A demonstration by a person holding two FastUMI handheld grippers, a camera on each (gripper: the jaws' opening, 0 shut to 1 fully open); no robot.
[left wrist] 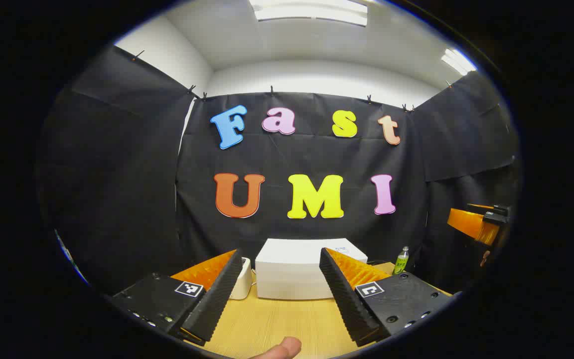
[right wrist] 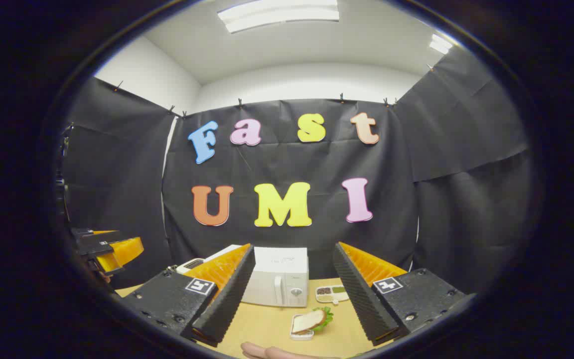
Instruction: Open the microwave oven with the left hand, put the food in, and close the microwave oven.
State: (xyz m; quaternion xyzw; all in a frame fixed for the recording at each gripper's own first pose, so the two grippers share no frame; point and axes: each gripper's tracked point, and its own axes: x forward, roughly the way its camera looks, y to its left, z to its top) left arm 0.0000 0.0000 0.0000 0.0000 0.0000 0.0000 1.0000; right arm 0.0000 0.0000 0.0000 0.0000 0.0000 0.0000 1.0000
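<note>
Standing at the far side of the wooden table (right wrist: 267, 324), the white microwave oven (right wrist: 277, 284) had its door closed, and its handle and round knob faced the right gripper view. In that view the right gripper (right wrist: 289, 294) was released, its two fingers spread wide with nothing between them, and the microwave sat at 12 o'clock from the gap. The food, a sandwich (right wrist: 311, 321) of bread and green lettuce on a small white tray, lay on the table nearer to the camera, at about 5 o'clock from the microwave and apart from it. A white divided dish (right wrist: 333, 294) with small portions lay just beside the microwave, at its 3 o'clock. At 9 o'clock of this view the other gripper hung above the table edge.

In the left gripper view the left gripper (left wrist: 281, 289) was also released, fingers wide apart and holding nothing. The microwave (left wrist: 292, 271) stood at 12 o'clock between the fingers, well ahead of them. A small white appliance (left wrist: 243, 284) stood at its 9 o'clock, touching or almost touching; I could not tell which. A green bottle (left wrist: 401, 260) stood at the microwave's 3 o'clock. A fingertip (left wrist: 282, 348) showed at 6 o'clock.
</note>
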